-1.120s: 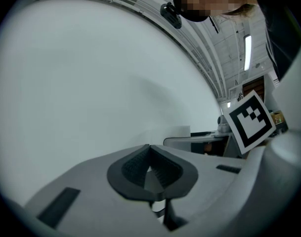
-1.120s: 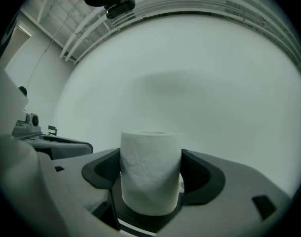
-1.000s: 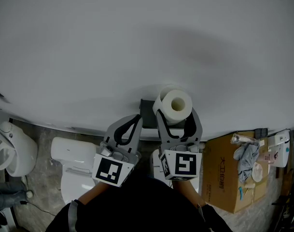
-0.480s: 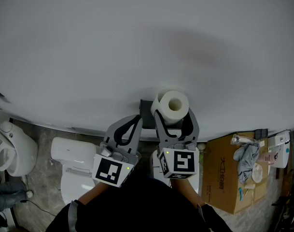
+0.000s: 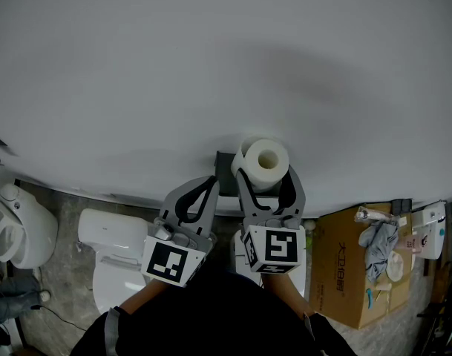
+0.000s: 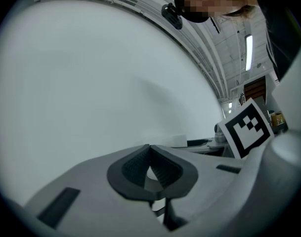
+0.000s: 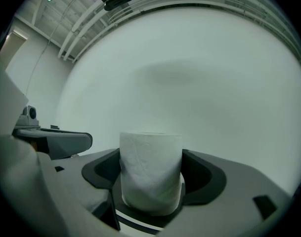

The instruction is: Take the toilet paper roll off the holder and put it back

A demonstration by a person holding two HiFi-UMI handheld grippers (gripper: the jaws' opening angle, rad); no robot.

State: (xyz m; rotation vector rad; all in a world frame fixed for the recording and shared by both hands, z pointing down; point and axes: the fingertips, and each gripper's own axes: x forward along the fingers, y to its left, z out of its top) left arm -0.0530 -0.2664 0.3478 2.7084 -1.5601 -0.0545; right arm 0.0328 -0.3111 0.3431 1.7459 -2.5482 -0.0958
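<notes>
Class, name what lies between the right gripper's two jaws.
The toilet paper roll, gripped between them; the right gripper view shows it clearly.

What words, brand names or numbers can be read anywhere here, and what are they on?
No text can be read with certainty.
Cardboard box: dark print on its side, too small and blurred to read.
Left marker cube and right marker cube: black-and-white square patterns only, no words.
Toilet paper roll: plain, no print.
</notes>
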